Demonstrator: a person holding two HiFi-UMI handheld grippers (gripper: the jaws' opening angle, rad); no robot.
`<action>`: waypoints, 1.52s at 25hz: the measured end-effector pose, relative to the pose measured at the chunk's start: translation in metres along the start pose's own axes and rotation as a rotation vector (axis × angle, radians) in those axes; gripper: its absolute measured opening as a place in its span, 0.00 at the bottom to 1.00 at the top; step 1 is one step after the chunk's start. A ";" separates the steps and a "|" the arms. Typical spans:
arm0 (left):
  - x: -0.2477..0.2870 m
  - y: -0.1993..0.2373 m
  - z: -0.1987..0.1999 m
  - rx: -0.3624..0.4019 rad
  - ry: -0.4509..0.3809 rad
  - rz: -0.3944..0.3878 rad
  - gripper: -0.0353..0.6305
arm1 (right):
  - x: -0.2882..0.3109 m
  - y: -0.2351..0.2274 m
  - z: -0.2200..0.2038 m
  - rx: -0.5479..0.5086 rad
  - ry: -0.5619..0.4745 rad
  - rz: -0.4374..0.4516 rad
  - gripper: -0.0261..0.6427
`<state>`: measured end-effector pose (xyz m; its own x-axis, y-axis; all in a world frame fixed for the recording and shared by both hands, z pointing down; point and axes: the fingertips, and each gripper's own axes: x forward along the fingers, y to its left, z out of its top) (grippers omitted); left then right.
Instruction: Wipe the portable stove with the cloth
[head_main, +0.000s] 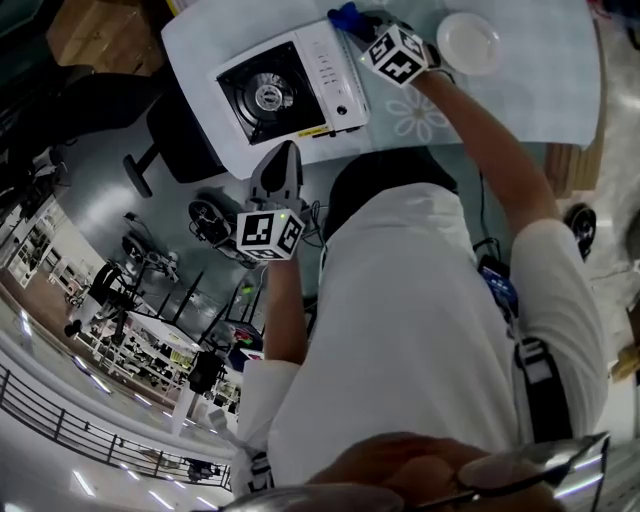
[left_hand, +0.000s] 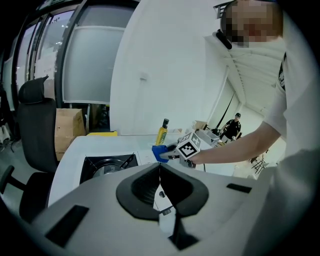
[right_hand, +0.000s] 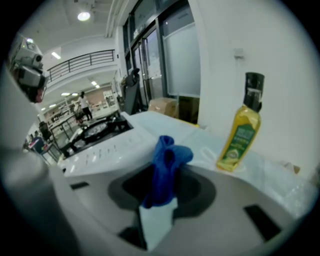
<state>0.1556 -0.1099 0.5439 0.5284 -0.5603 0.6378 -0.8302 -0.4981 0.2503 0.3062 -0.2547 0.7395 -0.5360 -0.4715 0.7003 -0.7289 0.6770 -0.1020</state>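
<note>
The portable stove (head_main: 285, 90) is white with a black burner well and lies on the white table (head_main: 520, 90). Just past its right end, my right gripper (head_main: 360, 27) is shut on a bunched blue cloth (head_main: 348, 16). In the right gripper view the cloth (right_hand: 165, 167) stands up between the jaws, with the stove (right_hand: 100, 132) to the left. My left gripper (head_main: 284, 152) hovers at the table's near edge in front of the stove. Its jaws are shut on nothing (left_hand: 160, 175). From there the stove (left_hand: 107, 167) and the cloth (left_hand: 160, 152) show ahead.
A yellow bottle (right_hand: 242, 132) with a black cap stands on the table near the wall, right of the cloth. A white dish (head_main: 468, 42) sits to the right of my right gripper. A black office chair (left_hand: 32, 130) stands left of the table, beside a cardboard box (left_hand: 67, 130).
</note>
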 end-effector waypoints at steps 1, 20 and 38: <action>-0.003 0.001 -0.001 -0.001 0.000 0.003 0.10 | 0.000 0.003 -0.002 -0.004 0.010 0.012 0.23; -0.030 -0.005 -0.029 -0.007 -0.008 0.018 0.10 | -0.017 0.070 -0.031 -0.080 0.066 0.169 0.23; -0.041 -0.017 -0.027 0.011 -0.033 -0.006 0.10 | -0.040 0.109 -0.055 -0.035 0.089 0.207 0.23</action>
<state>0.1433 -0.0606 0.5335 0.5391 -0.5787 0.6120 -0.8251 -0.5089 0.2455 0.2714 -0.1310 0.7388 -0.6317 -0.2702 0.7266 -0.5914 0.7740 -0.2263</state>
